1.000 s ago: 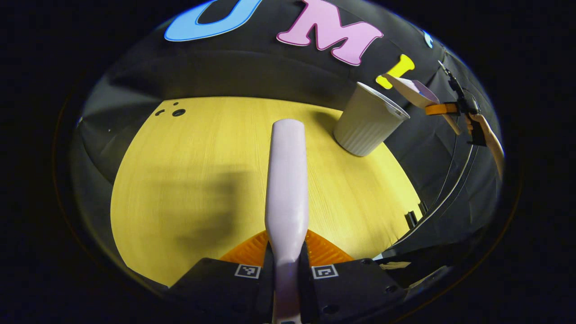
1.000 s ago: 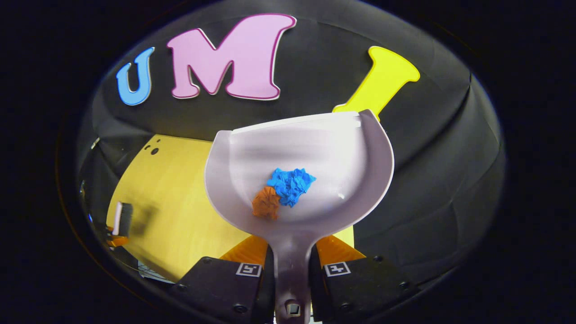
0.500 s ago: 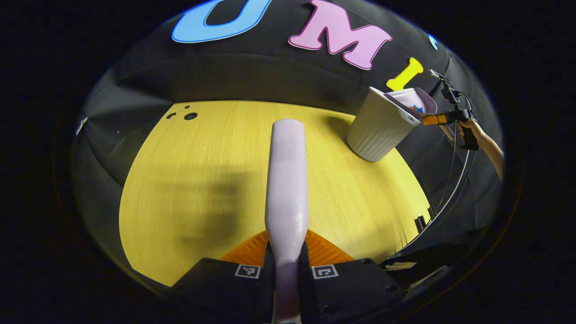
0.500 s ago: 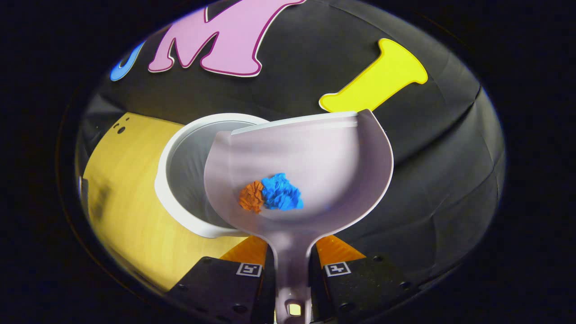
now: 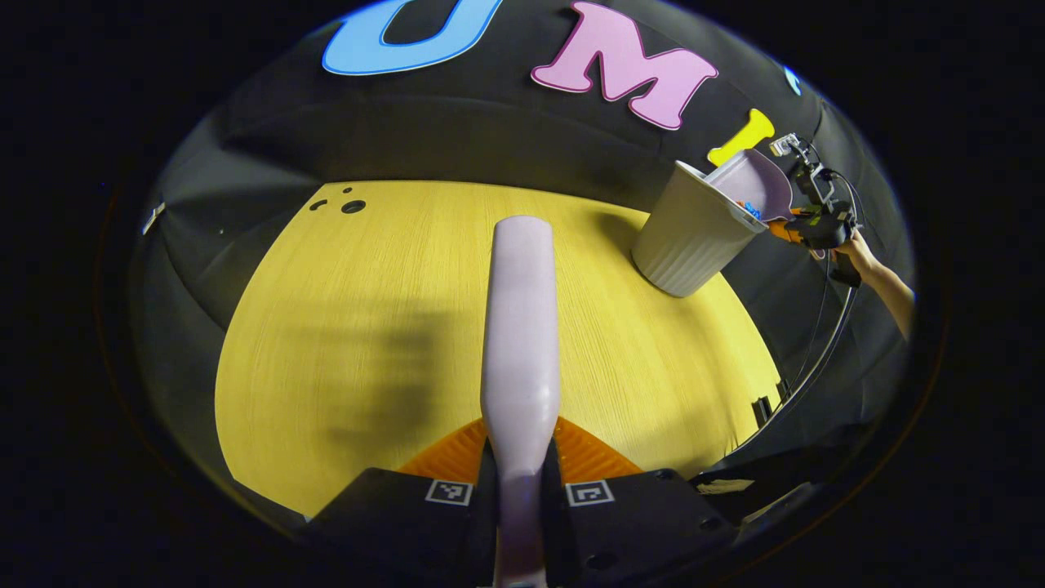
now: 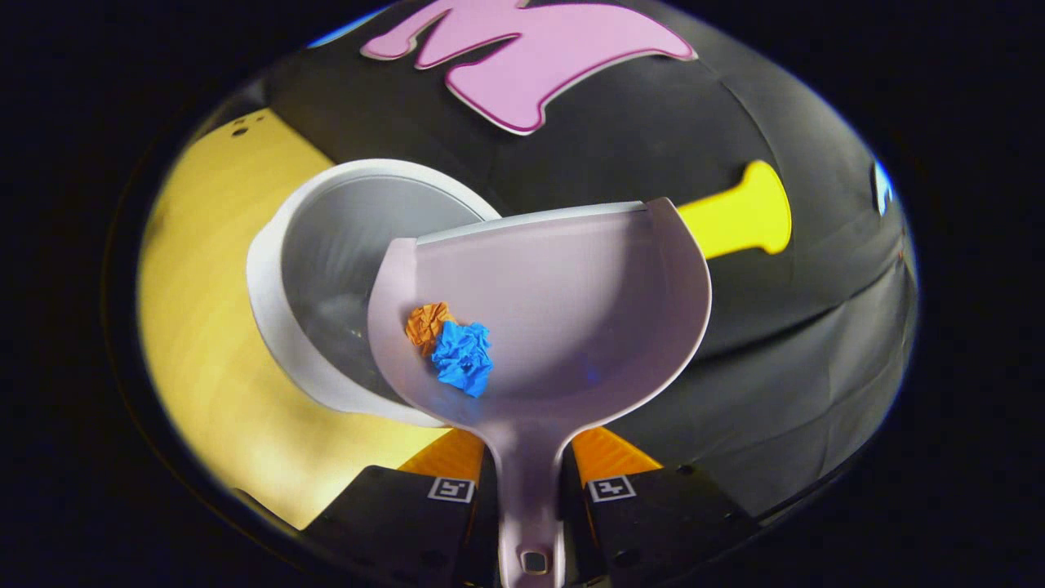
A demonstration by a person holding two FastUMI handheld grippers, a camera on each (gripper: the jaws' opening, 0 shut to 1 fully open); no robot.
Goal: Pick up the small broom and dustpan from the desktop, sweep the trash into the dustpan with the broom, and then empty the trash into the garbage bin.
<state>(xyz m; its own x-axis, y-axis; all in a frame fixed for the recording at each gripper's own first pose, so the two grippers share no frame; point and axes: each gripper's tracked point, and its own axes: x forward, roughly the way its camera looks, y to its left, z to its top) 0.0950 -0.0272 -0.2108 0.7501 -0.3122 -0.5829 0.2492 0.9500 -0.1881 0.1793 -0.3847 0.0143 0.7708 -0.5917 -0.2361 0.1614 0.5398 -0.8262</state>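
Observation:
My left gripper [image 5: 520, 482] is shut on the pale lilac broom handle [image 5: 521, 327], which sticks forward over the yellow desktop [image 5: 359, 327]. My right gripper [image 6: 529, 482] is shut on the handle of the lilac dustpan [image 6: 571, 310]. The pan is tilted to its left over the open white garbage bin [image 6: 326, 269]. A blue paper wad [image 6: 462, 358] and an orange wad [image 6: 428, 321] lie against the pan's left wall. In the left gripper view the bin [image 5: 694, 233] stands at the desk's far right, with the dustpan [image 5: 755, 184] tipped over its rim.
A hand [image 5: 865, 257] holds the right gripper beside the bin, with cables hanging below it. Small dark holes [image 5: 347, 206] mark the desk's far left corner. Black cloth walls close in the desk on all sides.
The dustpan has swung left over the bin and tilted further. The two wads have slid from the pan's middle to its left wall. The broom has barely moved.

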